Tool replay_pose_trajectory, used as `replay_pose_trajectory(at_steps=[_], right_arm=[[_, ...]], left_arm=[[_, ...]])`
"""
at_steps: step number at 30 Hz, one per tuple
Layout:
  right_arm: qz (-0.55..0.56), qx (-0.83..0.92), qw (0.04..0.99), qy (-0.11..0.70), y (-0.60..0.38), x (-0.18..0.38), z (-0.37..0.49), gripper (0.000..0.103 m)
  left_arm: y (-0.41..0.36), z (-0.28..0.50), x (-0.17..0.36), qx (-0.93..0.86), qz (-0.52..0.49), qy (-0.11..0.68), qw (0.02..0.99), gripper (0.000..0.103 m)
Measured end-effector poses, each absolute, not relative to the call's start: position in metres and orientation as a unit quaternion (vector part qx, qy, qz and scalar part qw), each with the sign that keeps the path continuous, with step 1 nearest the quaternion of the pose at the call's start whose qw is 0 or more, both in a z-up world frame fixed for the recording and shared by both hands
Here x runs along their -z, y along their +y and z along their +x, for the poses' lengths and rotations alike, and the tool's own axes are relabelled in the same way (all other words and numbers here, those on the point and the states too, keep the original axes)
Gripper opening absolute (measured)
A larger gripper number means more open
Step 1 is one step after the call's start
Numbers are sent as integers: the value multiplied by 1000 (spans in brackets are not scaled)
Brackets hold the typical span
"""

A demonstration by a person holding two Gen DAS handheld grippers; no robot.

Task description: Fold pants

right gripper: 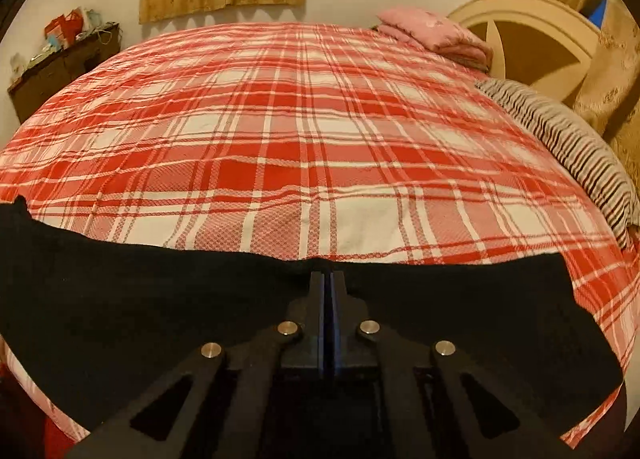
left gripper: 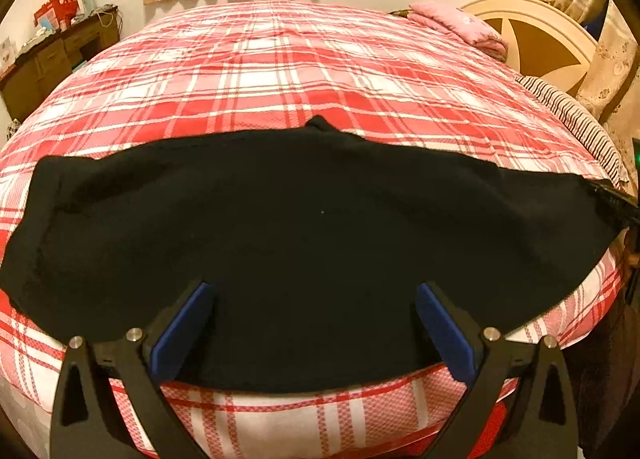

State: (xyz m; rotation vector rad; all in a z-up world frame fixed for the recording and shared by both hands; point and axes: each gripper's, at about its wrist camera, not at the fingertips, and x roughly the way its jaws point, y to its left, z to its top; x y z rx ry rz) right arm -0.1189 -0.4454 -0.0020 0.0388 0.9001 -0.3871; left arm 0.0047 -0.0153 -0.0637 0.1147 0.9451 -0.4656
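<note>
The bed (left gripper: pixel 280 71), covered in a red-and-white plaid sheet, carries black pants (left gripper: pixel 312 227), a folded pink blanket (left gripper: pixel 460 25) and a striped pillow (right gripper: pixel 568 143).

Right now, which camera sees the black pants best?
The left wrist view: the black fabric pants spread wide across the red plaid bedspread. The right wrist view shows only their far edge behind the closed claw.

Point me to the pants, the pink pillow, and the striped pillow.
pants (left gripper: pixel 304 227): left wrist view, middle of the black fabric.
pink pillow (right gripper: pixel 436 33): right wrist view, its top face.
striped pillow (right gripper: pixel 568 139): right wrist view, middle of its striped cover.
</note>
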Motion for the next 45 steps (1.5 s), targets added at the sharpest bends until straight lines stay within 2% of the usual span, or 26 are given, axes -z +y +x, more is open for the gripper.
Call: replay_pose_trajectory(at_steps=[2, 5, 6, 7, 8, 10, 12, 14, 16, 18, 20, 23, 27, 29, 31, 33, 39, 45], right_arm=[[54, 172, 883, 433, -449, -9, -126, 14], [90, 159, 910, 372, -454, -39, -156, 46], [86, 178, 919, 340, -457, -53, -171, 68], [81, 196, 925, 316, -459, -61, -183, 82], [76, 218, 928, 292, -464, -68, -197, 83], [73, 280, 918, 273, -482, -73, -219, 83], [94, 316, 898, 290, -507, -64, -231, 82], [110, 327, 880, 327, -529, -46, -236, 75], [96, 344, 859, 368, -538, -29, -236, 63], [93, 368, 848, 370, -544, -18, -246, 62], [176, 362, 852, 334, -558, -18, -266, 62], [214, 337, 862, 311, -557, -19, -273, 63], [148, 347, 862, 338, -532, -16, -257, 63], [114, 341, 865, 349, -521, -15, -247, 48], [92, 330, 866, 364, -512, -19, -239, 18], [70, 331, 862, 379, -509, -24, -231, 13], [179, 323, 880, 298, -536, -65, -253, 11], [153, 227, 922, 274, -465, -88, -222, 11]], left_arm=[[-16, 5, 63, 224, 56, 451, 862, 103], [-16, 5, 60, 224, 60, 446, 864, 103], [-16, 5, 60, 223, 61, 445, 865, 103], [-16, 5, 58, 223, 60, 443, 866, 103], [-16, 6, 58, 223, 57, 442, 867, 103], [-16, 6, 56, 226, 54, 442, 867, 103], [-18, 4, 56, 228, 55, 441, 866, 103], [-21, 2, 57, 231, 58, 440, 866, 103], [-22, 0, 57, 232, 62, 440, 866, 103], [-23, -1, 56, 230, 68, 439, 866, 103], [-21, -2, 55, 226, 70, 437, 868, 103], [-19, -1, 52, 223, 64, 437, 869, 103], [-19, -1, 51, 224, 59, 436, 869, 103], [-20, -2, 51, 227, 62, 436, 868, 103], [-21, -4, 50, 229, 66, 434, 869, 103], [-21, -5, 48, 230, 65, 432, 869, 103], [-7, -2, 44, 222, 52, 426, 875, 103], [4, 3, 42, 217, 29, 426, 878, 103]])
